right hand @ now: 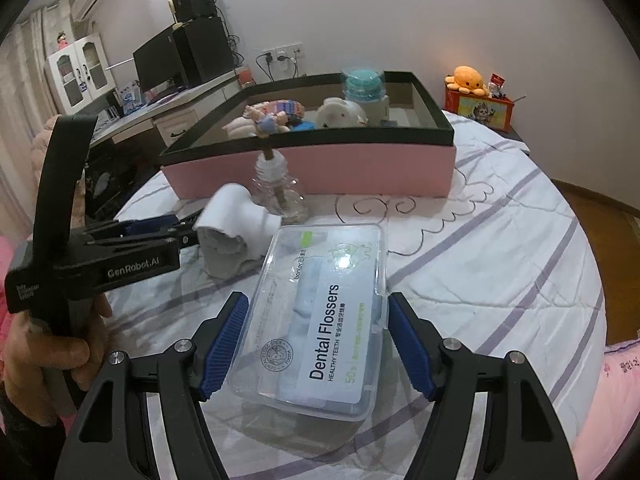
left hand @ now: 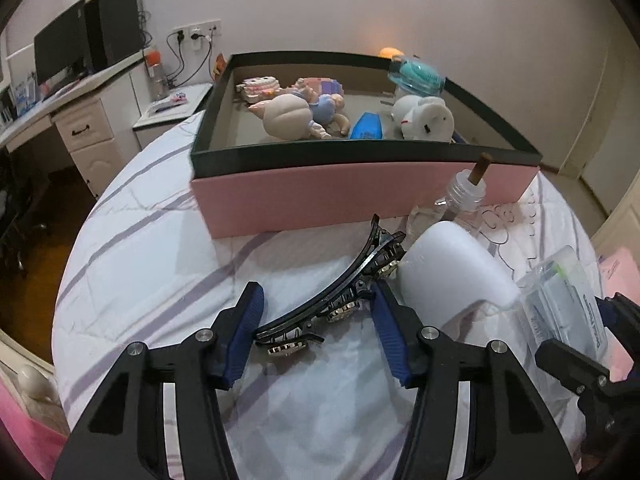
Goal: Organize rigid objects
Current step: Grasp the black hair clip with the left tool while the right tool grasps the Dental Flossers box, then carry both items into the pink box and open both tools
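A black hair clip [left hand: 340,280] with metal studs lies slantwise on the striped bedspread [left hand: 160,264]. My left gripper [left hand: 316,292] has its blue pads against the clip's two sides. A clear dental flosser box [right hand: 320,320] sits between the pads of my right gripper [right hand: 318,300], which is closed on its long edges. The same box [left hand: 564,304] shows at the right of the left wrist view. Beyond stands the pink storage box [left hand: 352,196] with a dark rim, holding a doll [left hand: 320,110], a white plush [left hand: 420,118] and other toys.
A white foam piece [left hand: 452,272] and a small glass bottle [left hand: 466,192] with a stick lie between the clip and the pink box. A hand holds the left gripper [right hand: 132,240]. A desk with a monitor [right hand: 160,64] stands left, and an orange plush [right hand: 466,78] right.
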`<state>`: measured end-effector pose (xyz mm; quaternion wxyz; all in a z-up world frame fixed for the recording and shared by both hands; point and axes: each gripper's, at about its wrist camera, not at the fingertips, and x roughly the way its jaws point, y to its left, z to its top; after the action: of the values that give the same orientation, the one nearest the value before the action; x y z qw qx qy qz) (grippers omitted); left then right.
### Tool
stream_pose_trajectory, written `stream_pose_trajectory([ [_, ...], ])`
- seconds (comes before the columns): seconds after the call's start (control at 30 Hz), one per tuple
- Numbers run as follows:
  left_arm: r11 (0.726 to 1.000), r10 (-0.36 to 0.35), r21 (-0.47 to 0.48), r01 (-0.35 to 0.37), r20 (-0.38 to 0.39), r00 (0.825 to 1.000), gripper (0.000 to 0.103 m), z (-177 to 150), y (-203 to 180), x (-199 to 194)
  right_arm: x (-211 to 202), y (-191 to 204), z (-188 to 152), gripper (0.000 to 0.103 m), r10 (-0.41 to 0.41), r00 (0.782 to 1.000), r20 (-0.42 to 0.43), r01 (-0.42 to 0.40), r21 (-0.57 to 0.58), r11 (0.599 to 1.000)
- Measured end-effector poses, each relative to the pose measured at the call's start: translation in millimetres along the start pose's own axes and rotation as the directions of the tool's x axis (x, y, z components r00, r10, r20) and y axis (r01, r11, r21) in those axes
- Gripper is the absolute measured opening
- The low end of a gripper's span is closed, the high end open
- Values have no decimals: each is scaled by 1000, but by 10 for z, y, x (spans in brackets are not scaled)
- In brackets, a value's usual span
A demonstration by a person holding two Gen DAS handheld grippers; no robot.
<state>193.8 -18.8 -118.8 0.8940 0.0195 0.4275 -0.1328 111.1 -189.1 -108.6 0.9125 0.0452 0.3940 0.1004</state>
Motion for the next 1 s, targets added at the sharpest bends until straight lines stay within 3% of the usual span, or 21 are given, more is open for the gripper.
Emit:
stream_pose_trajectory([
  [0.3,999,13,-35,-11,49,999,56,-172,95,-289,-163,42,69,72,12,999,31,-11,-15,1000],
  [0.47,999,22,-47,-17,101,995,56,-111,164,-543,-273,45,188,72,15,998,59,-14,-26,1000],
  [0.77,1000,23,-18,-20,200,980,56,376,106,-850,-487,-4,794,72,5,989,146,4,-59,998],
  [1.0,1000,14,-17,-10,233,972,56,836,62,-768,-425,-144,1375,72,-16,985,169,27,-66,997],
])
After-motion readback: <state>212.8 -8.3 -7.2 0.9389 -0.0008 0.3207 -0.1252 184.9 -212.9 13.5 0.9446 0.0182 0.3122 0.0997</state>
